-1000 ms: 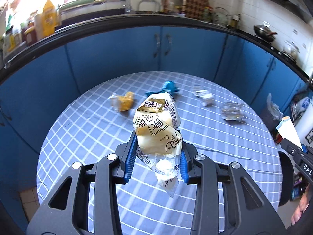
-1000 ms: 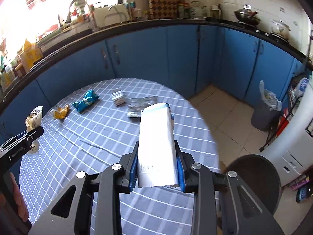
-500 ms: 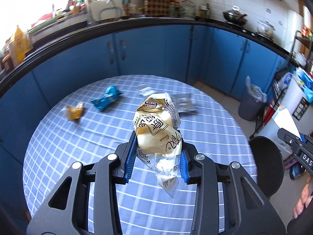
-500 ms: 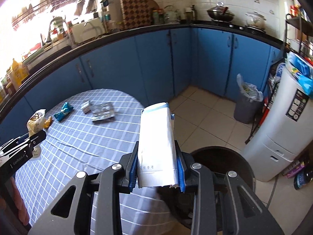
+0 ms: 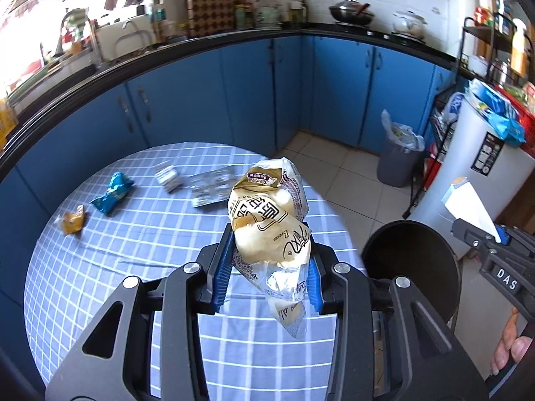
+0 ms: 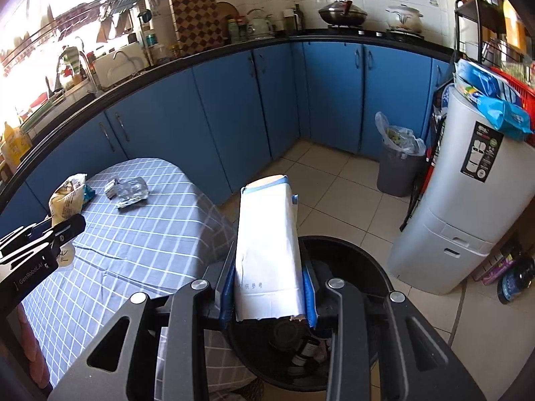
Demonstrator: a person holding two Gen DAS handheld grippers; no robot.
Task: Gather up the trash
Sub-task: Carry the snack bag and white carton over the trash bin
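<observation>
**Both grippers loaded beside the black bin**

While the left wrist view looks down over the checked tablecloth (image 5: 100,300), the left gripper (image 5: 267,267) is clenched on a crumpled yellow-and-white bread wrapper (image 5: 267,220), its blue pads pressing both sides. Beyond the fingertips, on the cloth, lie a blue snack wrapper (image 5: 112,197), an orange wrapper (image 5: 72,223), a small white packet (image 5: 169,177) and a clear plastic package (image 5: 214,187). To the gripper's right stands the round black bin (image 5: 411,267), with the right gripper (image 5: 495,237) above its far edge.

From the right wrist view, the right gripper (image 6: 269,284) grasps a white paper carton (image 6: 267,250) upright between its pads. Directly beneath and ahead of it opens the black bin, where a dark bottle (image 6: 304,351) lies inside. Off to its left, the left gripper and its wrapper hang over the table.
</observation>
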